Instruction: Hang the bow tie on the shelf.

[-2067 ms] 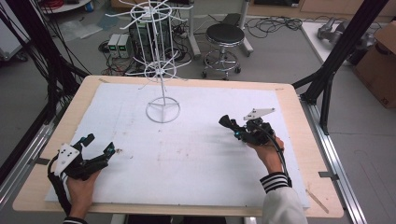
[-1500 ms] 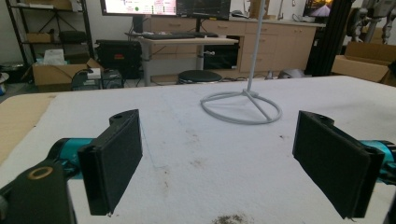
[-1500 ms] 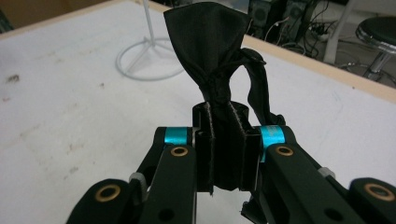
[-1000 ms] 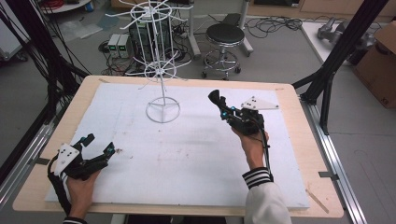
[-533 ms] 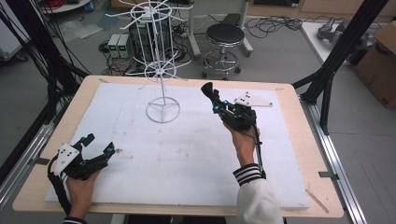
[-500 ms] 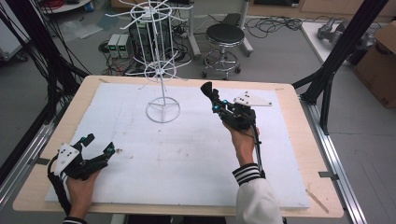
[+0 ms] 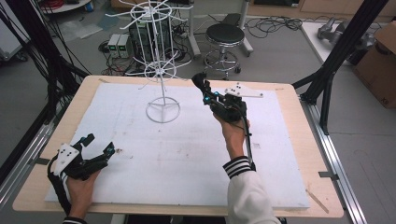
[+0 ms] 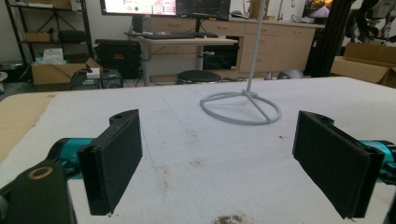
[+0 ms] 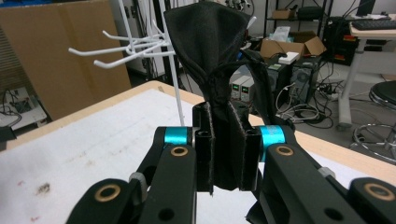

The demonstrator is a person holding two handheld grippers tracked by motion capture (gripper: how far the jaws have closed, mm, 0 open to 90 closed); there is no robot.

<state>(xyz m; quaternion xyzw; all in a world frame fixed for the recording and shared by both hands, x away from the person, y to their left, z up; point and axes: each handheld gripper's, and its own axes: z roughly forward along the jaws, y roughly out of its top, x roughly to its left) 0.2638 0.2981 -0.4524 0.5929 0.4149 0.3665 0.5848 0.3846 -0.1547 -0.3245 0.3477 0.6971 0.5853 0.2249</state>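
One small black cloth pouch [image 9: 212, 56] was pinched low between the clenched jaws of the right gripper [image 7: 203, 84], held aloft beside the white wire rack [image 7: 159, 70]. It looked light, limp and unbreakable; its thin loop seemed the part to hook. The left gripper [image 7: 95, 148] lay released on the table [image 7: 289, 186].

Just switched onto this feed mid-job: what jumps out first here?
The right gripper, raised over the far middle of the table, is shut on a bunched black cloth that sticks up between its jaws. Just left of it stands a tall white wire rack with hooked arms. The left gripper rests open at the near left corner.
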